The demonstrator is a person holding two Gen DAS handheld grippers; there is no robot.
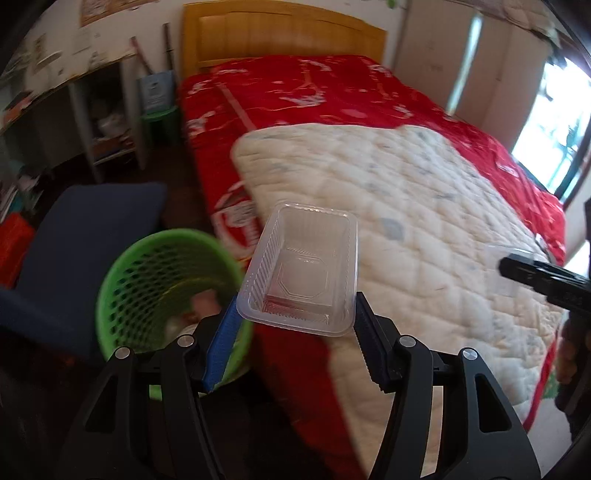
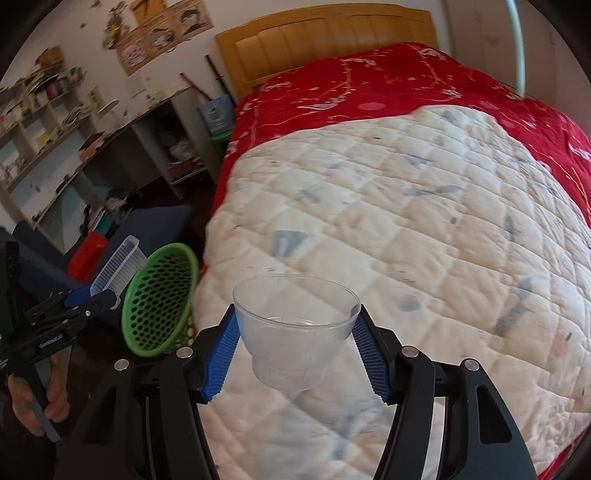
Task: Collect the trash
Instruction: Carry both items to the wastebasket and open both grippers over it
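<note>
My left gripper is shut on a clear rectangular plastic tray, held in the air above the bed's edge, just right of a green mesh waste basket on the floor. The basket holds some trash. My right gripper is shut on a clear plastic cup, held upright over the white quilt. In the right wrist view the left gripper with the tray shows beside the basket. In the left wrist view the right gripper shows at the right edge.
A bed with a red cover and wooden headboard fills the middle. A dark blue chair stands left of the basket. White shelves line the left wall. A window is at the right.
</note>
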